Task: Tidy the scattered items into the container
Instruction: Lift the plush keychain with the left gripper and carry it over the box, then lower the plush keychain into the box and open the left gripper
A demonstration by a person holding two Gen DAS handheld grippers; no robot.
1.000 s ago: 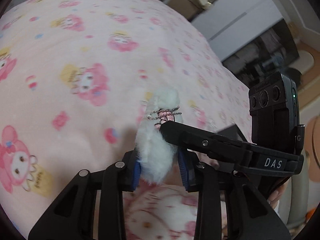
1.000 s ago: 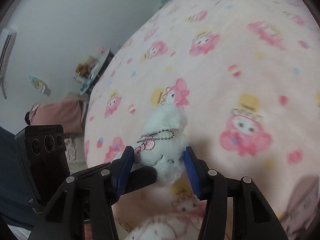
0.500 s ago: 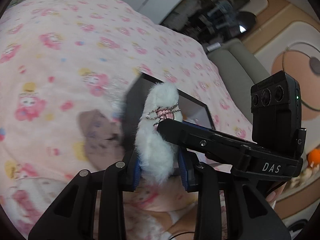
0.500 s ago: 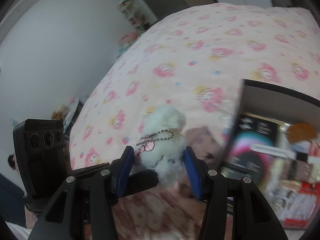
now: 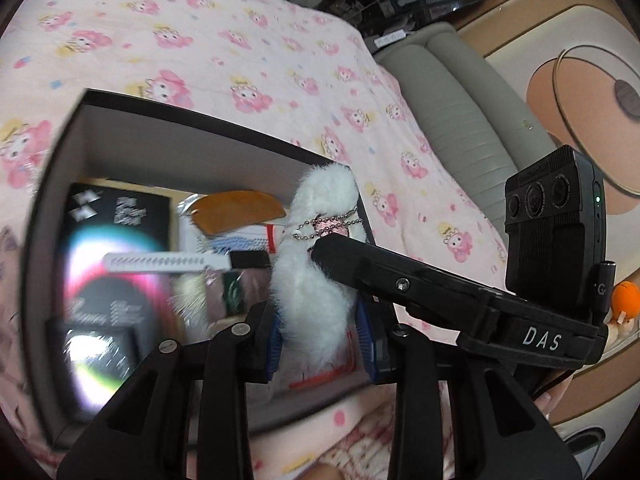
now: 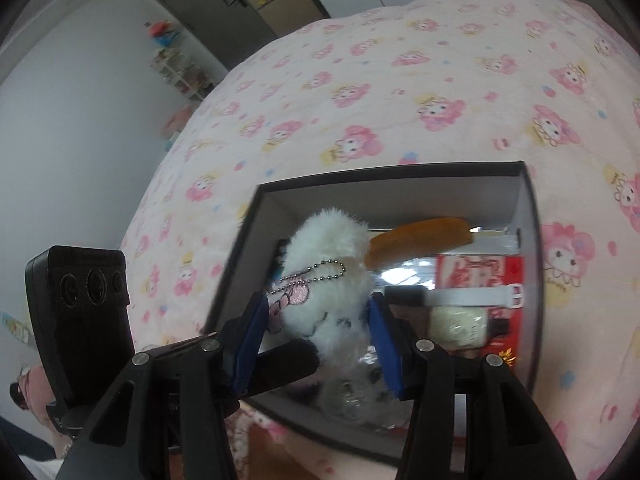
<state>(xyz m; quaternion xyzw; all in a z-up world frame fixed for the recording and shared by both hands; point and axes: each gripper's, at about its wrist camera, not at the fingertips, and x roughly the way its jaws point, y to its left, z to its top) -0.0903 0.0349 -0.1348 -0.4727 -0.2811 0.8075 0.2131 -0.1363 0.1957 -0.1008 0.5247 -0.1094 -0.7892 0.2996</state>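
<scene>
A white fluffy plush toy (image 5: 316, 280) with a bead chain and a pink tag hangs above the open dark box (image 5: 200, 116). My left gripper (image 5: 320, 336) is shut on its lower part, blue pads pressed into the fur. My right gripper (image 6: 316, 328) is shut on the same plush toy (image 6: 328, 264), and its black finger (image 5: 400, 284) reaches in from the right in the left wrist view. The box (image 6: 384, 172) lies on the bed and holds a black booklet (image 5: 116, 240), an orange comb (image 6: 420, 236), a white strip (image 5: 168, 262) and a red packet (image 6: 480, 276).
A pink cartoon-print bedcover (image 6: 400, 80) surrounds the box on all sides. A grey padded edge (image 5: 460, 120) runs along the bed's right side, with floor beyond it. A wall, shelves (image 6: 180, 68) and a door stand behind the bed.
Both grippers have swept across the bed with the plush toy held between them. The box, out of view a second ago, now lies directly under the toy.
</scene>
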